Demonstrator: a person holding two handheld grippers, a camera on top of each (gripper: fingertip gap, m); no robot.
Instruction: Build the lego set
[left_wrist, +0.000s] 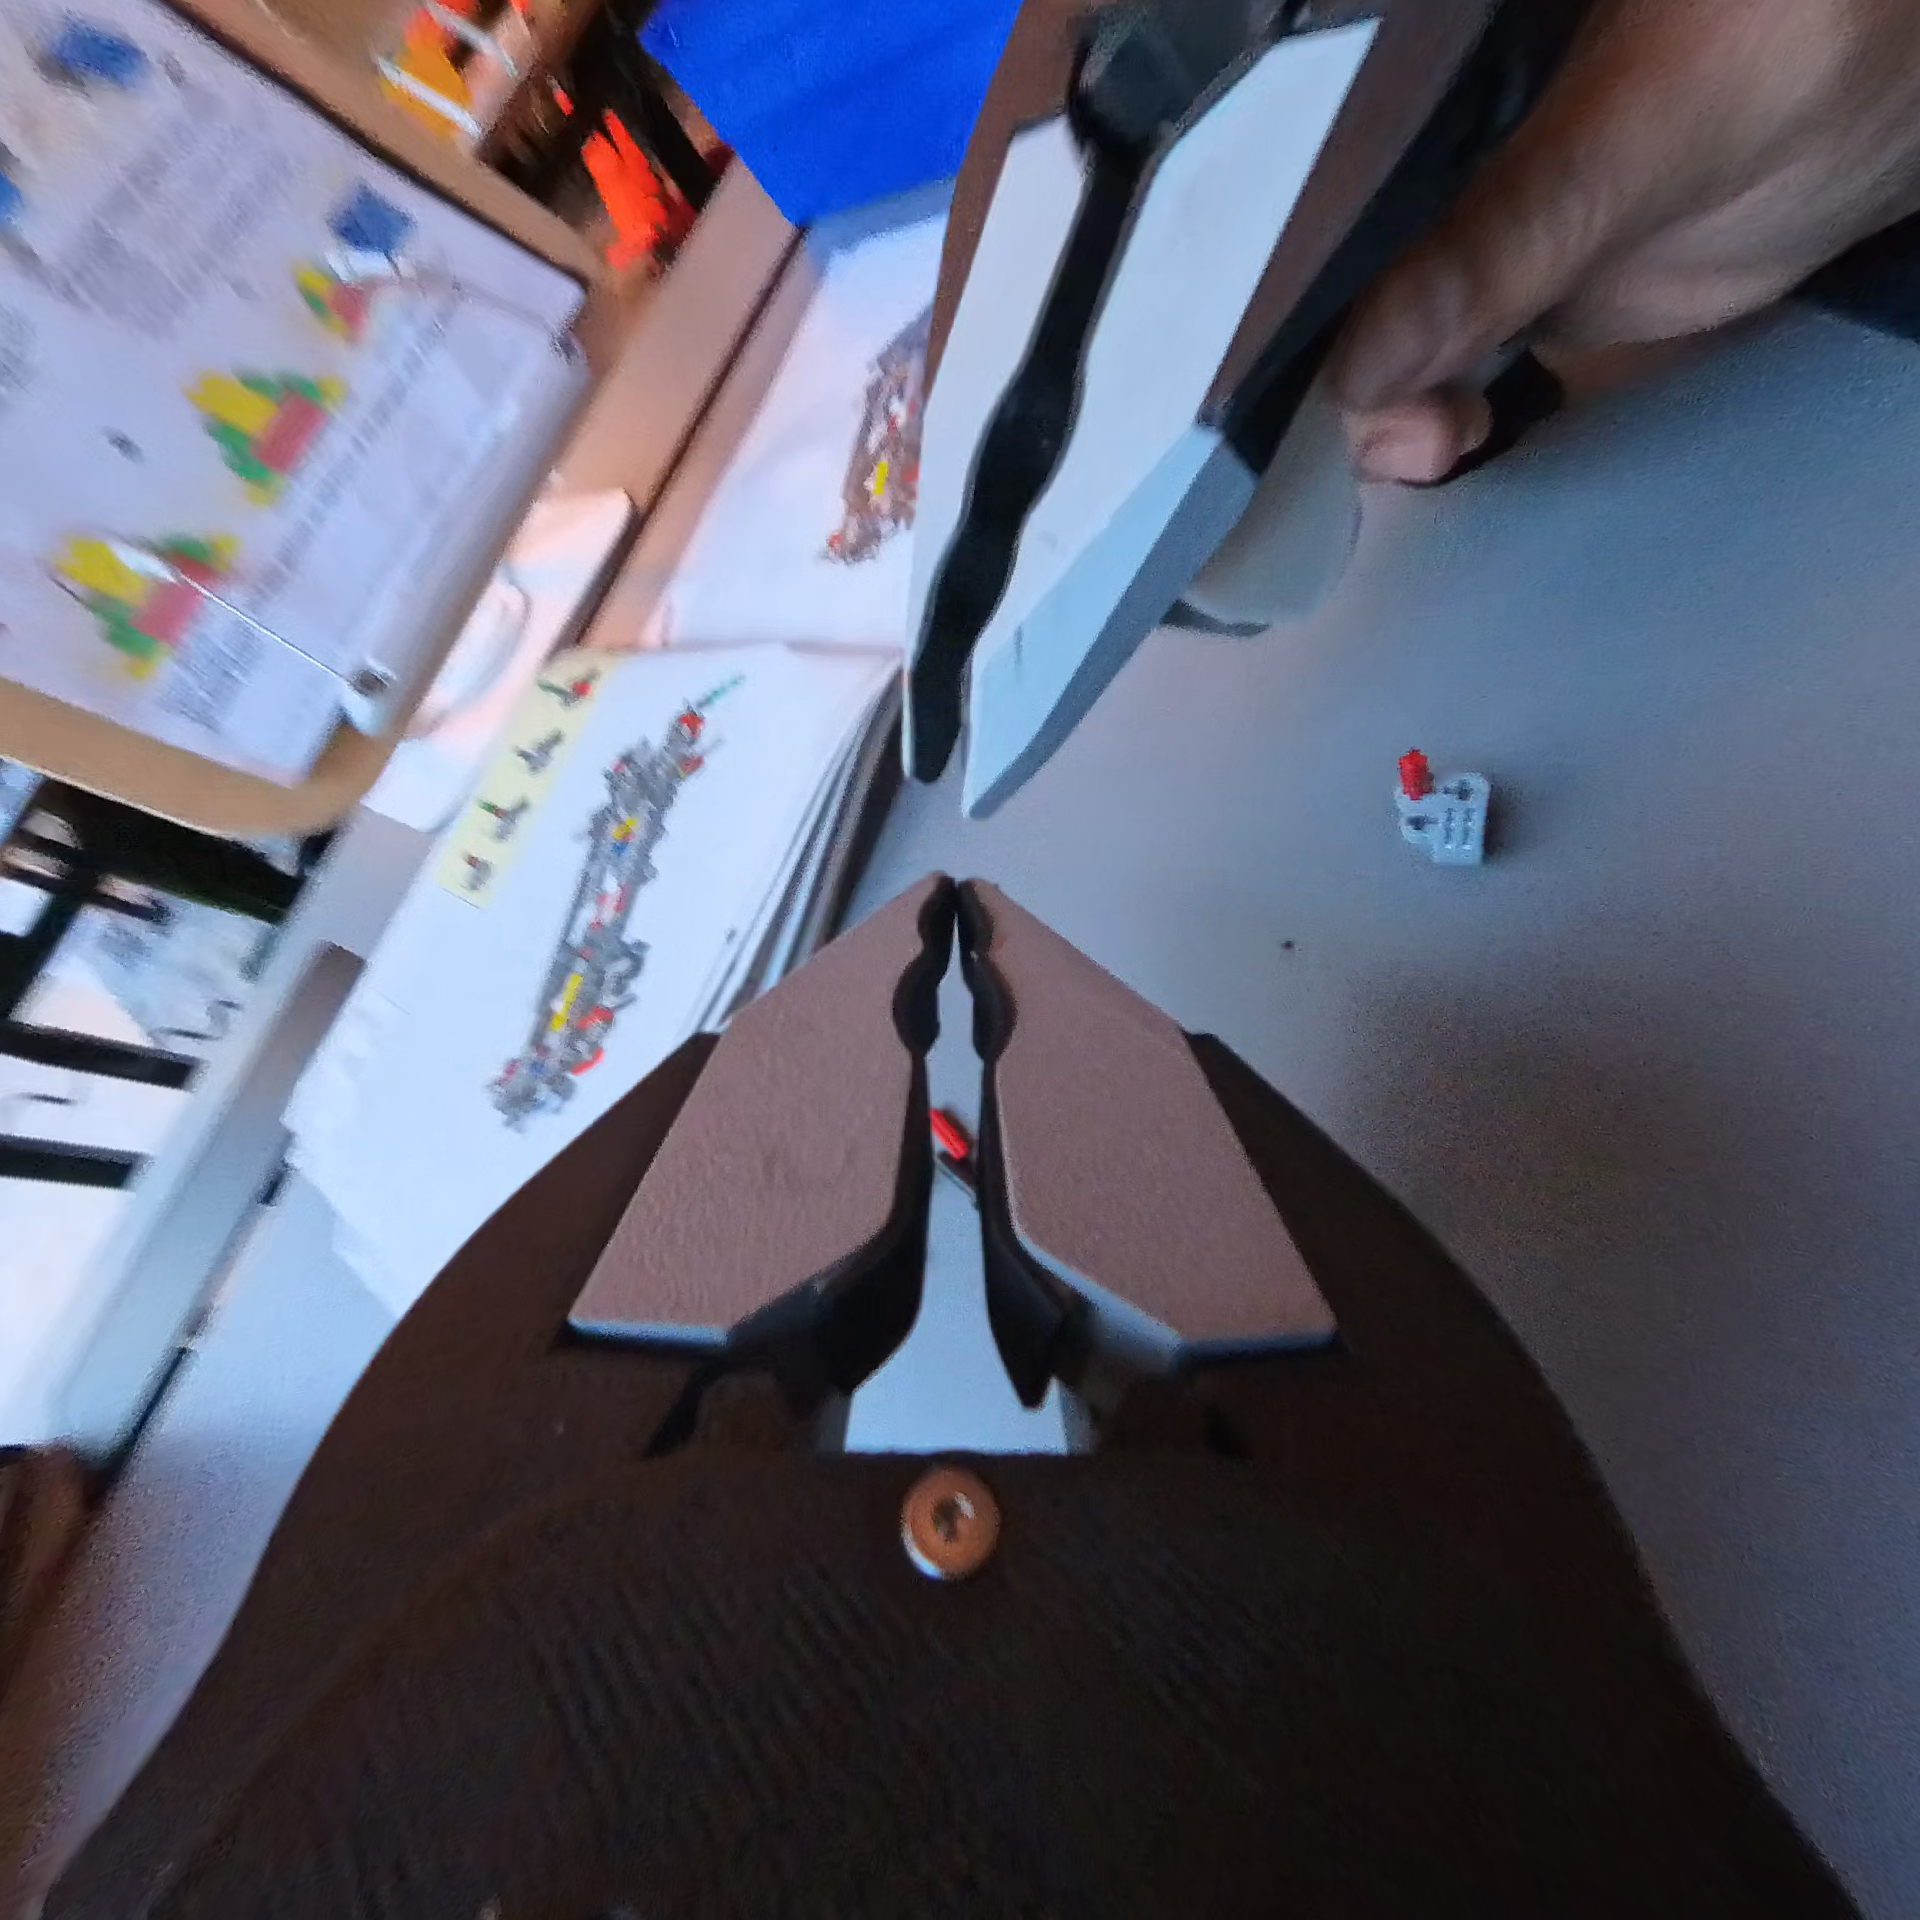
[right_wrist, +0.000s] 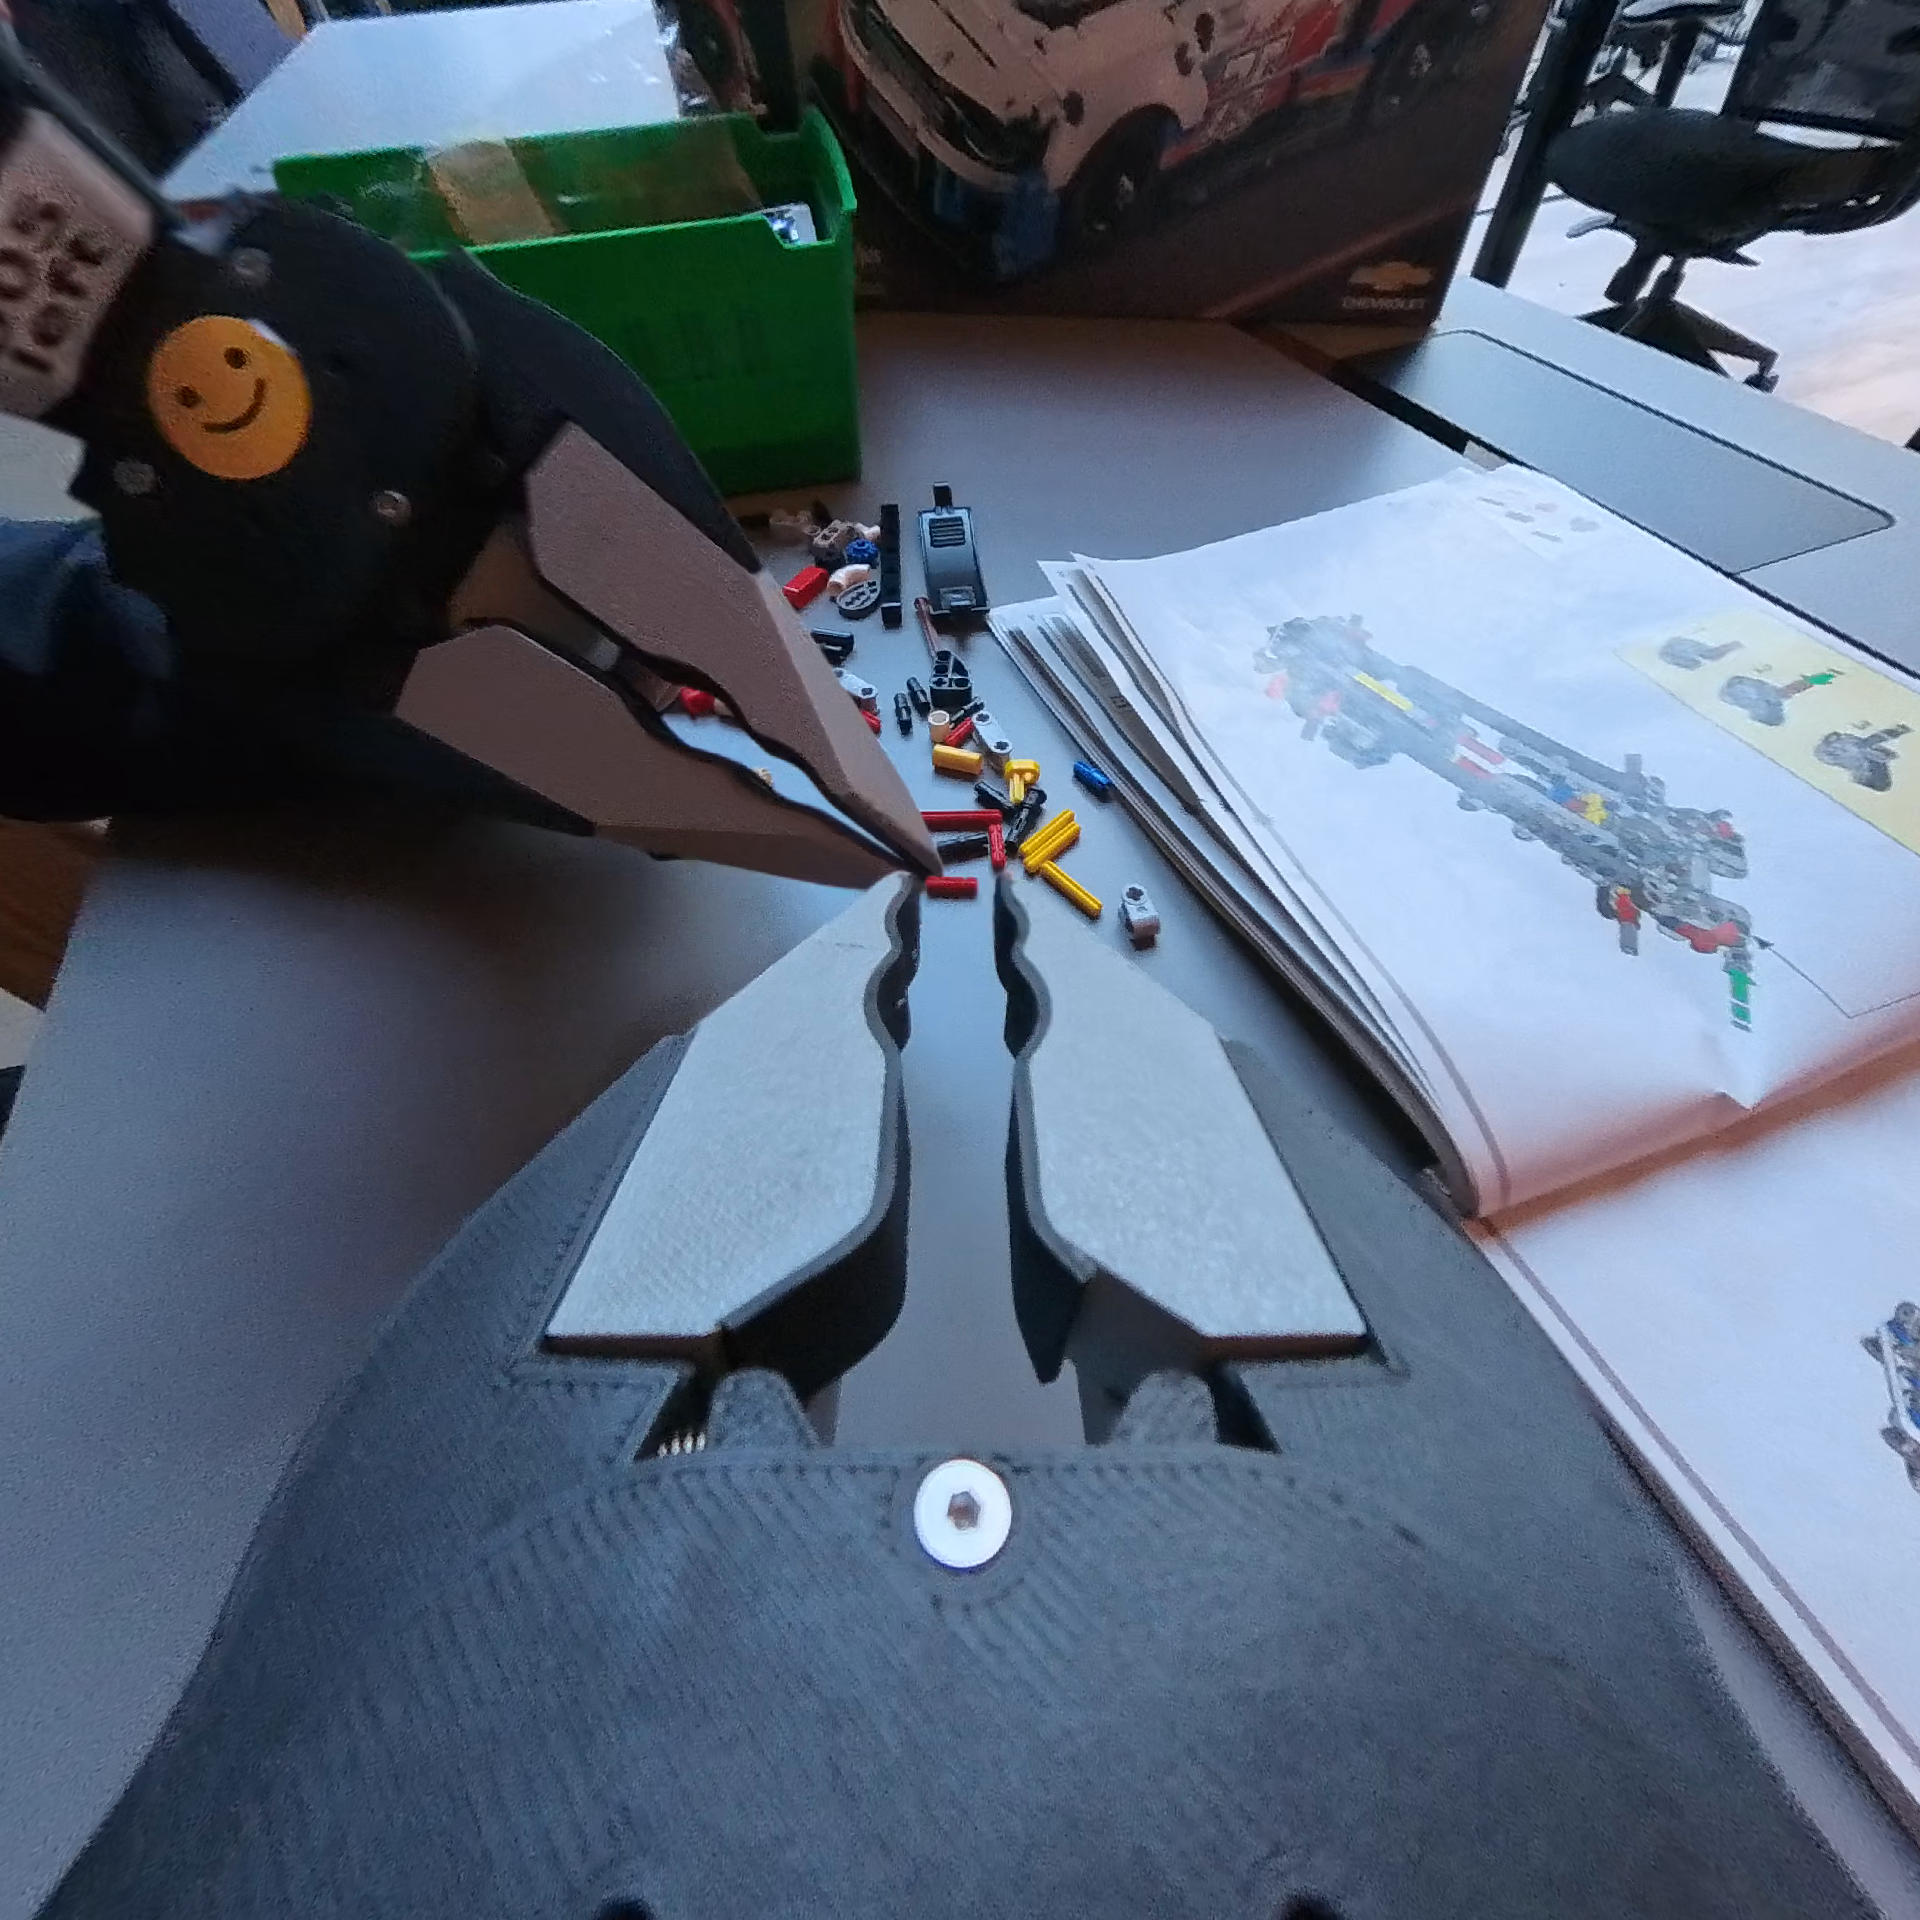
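In the right wrist view my right gripper (right_wrist: 953, 888) is open just above the grey table (right_wrist: 312, 1039). A short red pin (right_wrist: 951, 885) lies crosswise between its grey fingertips (right_wrist: 902, 896), and a gap shows at the pin's right end. My left gripper (right_wrist: 928, 864), with brown fingers, comes in from the left. Its shut tips are at the pin's left end. In the left wrist view the left gripper (left_wrist: 956, 888) is shut with nothing visible at its tips. The right gripper (left_wrist: 956, 779) points down just beyond it, and the pin does not show there.
Several loose red, yellow and black pieces (right_wrist: 997, 769) lie just beyond the tips, and a small grey connector (right_wrist: 1140, 914) lies to their right. An open instruction booklet (right_wrist: 1455, 831) lies at the right. A green bin (right_wrist: 707, 312) and a cardboard box (right_wrist: 1143, 156) stand behind. A grey piece with a red pin (left_wrist: 1444, 816) lies apart. The tips of both grippers are at nearly the same place. Both grippers' tips are roughly 8 centimetres from the small grey connector (right_wrist: 1140, 914).
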